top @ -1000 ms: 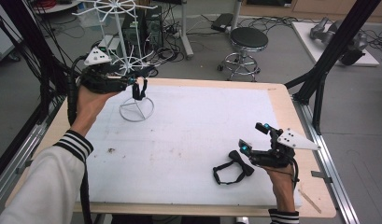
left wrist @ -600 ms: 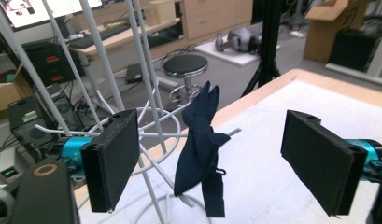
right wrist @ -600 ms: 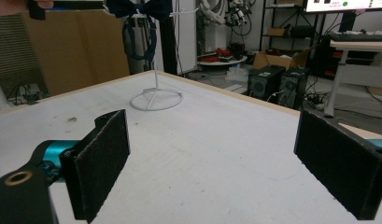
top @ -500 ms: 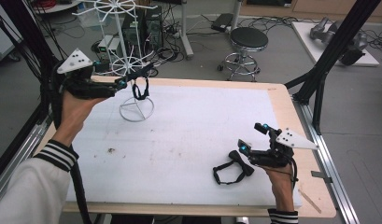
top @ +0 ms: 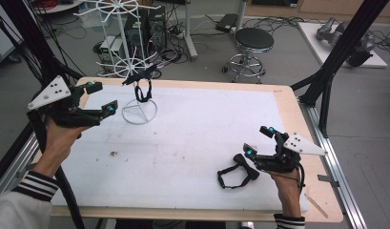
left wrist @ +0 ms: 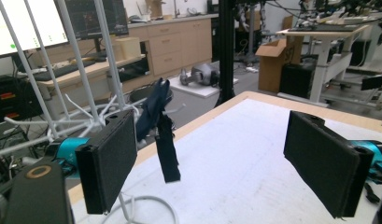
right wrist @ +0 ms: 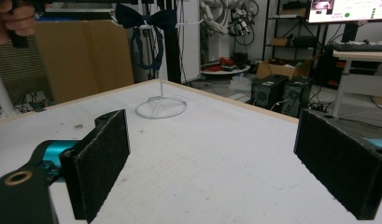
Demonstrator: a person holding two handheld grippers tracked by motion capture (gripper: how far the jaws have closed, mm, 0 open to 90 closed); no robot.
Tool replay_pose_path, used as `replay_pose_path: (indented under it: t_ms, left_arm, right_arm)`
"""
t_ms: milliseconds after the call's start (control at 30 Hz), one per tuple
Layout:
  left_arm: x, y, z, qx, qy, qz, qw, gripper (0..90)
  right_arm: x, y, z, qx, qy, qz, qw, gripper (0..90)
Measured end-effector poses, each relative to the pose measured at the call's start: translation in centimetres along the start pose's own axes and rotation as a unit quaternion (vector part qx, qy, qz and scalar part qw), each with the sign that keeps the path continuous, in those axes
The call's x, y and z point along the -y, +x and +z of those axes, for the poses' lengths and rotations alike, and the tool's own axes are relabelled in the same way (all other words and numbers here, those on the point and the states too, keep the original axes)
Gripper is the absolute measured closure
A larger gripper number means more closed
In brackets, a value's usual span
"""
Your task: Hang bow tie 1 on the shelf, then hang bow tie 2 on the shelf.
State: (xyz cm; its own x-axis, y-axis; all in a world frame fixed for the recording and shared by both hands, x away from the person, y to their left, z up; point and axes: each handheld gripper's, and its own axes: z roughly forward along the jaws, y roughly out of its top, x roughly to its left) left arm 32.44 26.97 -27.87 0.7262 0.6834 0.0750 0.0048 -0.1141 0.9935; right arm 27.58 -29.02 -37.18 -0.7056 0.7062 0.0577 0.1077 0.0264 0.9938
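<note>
At the far left of the table (top: 288,102), a dark navy bow tie (top: 141,76) hangs on a white wire stand (top: 140,112), its strap loop drooping below the knot. My left gripper (top: 98,98) hovers beside it with jaws spread wide, gripping nothing. My left gripper view catches the tie edge-on, a limp fabric strap dangling between thin white rods, while my right gripper view, from across the table, shows the tie's full butterfly shape and the stand's round ring base. From above I see a second black bow tie (top: 236,171) lying flat on the white padded mat, just beside my right gripper (top: 257,141), whose jaws gape empty too. My jaw pads look like coarse black foam, rectangular and matte.
</note>
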Motion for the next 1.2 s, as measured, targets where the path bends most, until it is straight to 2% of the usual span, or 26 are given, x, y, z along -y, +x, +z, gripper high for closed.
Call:
replay_pose_path:
  t_ms: [133,333,567,733,1200]
  left_arm:
    - [1.6,-0.2,-0.9,0.01,-0.011,-0.01,0.9998,17.8]
    - [3.8,-0.9,-1.4,0.046,-0.018,-0.01,0.9987,17.2]
    - [5.6,-1.3,-1.1,0.055,-0.015,-0.016,0.9982,17.2]
    - [6.3,-1.4,-1.0,0.056,-0.012,-0.017,0.9982,17.2]
    - [6.2,-1.5,-1.0,0.057,-0.012,-0.015,0.9982,17.2]
  right_arm:
    - [0.1,0.2,-0.2,-0.002,-0.005,0.0,1.0,9.8]
    - [0.2,0.1,-0.3,-0.007,-0.008,0.007,0.9999,9.8]
    - [0.4,0.1,-0.2,-0.01,-0.001,0.011,0.9999,9.8]
    - [0.5,0.0,-0.2,-0.01,0.0,0.01,0.9999,9.8]
    - [0.5,0.0,-0.2,-0.007,0.003,0.008,0.9999,9.8]
